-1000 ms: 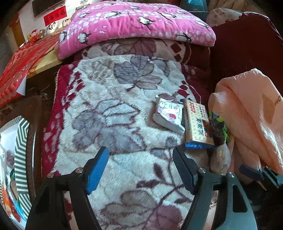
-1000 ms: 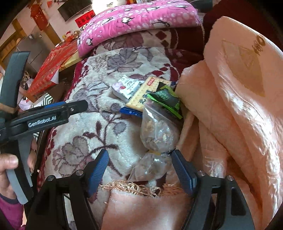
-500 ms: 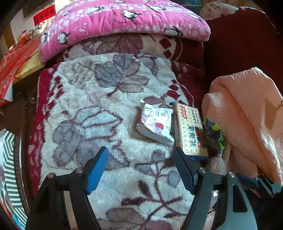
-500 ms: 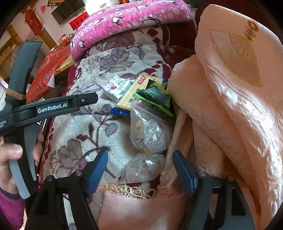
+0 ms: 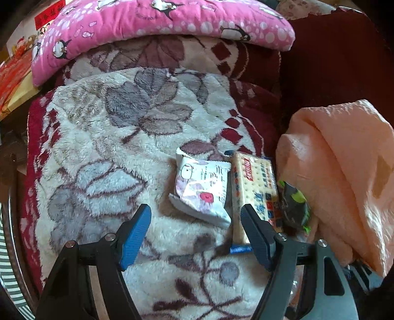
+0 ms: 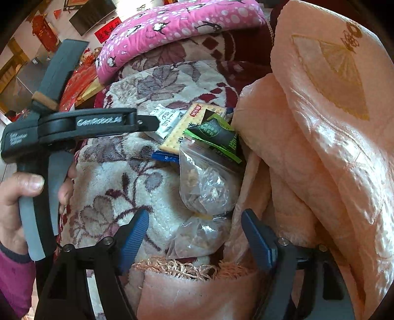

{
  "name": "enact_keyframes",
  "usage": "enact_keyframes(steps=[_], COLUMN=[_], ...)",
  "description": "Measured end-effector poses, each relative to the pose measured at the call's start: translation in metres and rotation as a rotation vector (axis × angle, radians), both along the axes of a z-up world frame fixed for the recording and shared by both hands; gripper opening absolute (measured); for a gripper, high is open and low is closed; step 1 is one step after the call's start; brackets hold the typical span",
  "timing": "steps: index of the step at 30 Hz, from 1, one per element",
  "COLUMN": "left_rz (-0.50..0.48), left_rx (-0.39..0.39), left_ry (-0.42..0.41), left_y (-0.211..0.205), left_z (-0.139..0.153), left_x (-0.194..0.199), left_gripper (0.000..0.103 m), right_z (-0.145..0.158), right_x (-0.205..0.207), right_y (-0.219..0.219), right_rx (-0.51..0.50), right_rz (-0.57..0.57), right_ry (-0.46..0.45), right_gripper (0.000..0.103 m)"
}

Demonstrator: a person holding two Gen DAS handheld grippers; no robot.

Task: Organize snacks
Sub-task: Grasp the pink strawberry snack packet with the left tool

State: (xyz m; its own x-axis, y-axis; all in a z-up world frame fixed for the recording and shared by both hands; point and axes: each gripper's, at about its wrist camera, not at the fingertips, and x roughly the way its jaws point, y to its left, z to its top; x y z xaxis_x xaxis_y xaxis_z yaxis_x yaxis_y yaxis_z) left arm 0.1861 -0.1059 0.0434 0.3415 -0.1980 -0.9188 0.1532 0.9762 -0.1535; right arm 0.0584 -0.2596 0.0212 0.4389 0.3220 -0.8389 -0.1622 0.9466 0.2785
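Note:
Several snacks lie on a floral fleece blanket (image 5: pixel 103 157). A white pouch (image 5: pixel 202 189) lies beside a yellow cracker pack (image 5: pixel 256 187), with a dark green packet (image 5: pixel 294 204) at its right. My left gripper (image 5: pixel 195 221) is open, just short of the white pouch and the cracker pack. In the right wrist view the pouch (image 6: pixel 167 120), cracker pack (image 6: pixel 187 130) and green packet (image 6: pixel 216 137) lie behind two clear bags (image 6: pixel 206 187) of dried snacks. My right gripper (image 6: pixel 194 229) is open, its jaws either side of the nearer clear bag (image 6: pixel 197 238).
A peach quilt (image 6: pixel 320 147) is heaped against the snacks on the right. A pink penguin pillow (image 5: pixel 147 22) lies at the blanket's far end. The left gripper's body (image 6: pixel 81 125) and the holding hand (image 6: pixel 14 204) are at the left. A striped plate edge (image 5: pixel 7 265) is at far left.
My left gripper has moved forward and right toward the white pouch and cracker pack, now close before its jaws. My right gripper has edged toward the clear bags. Both stay open.

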Motion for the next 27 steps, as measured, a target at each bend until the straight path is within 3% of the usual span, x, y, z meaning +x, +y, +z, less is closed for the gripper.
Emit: enact_keyframes(steps=[27], left_rz=[-0.049], left_rx=[0.024], left_ry=[0.052], left_y=[-0.003], left_z=[-0.028], left_x=[0.031], left_gripper=[0.078], right_z=[-0.005], right_x=[0.007], right_y=[0.002], right_rx=[0.005], right_rz=[-0.006], right_ry=[0.022], right_gripper=[0.084])
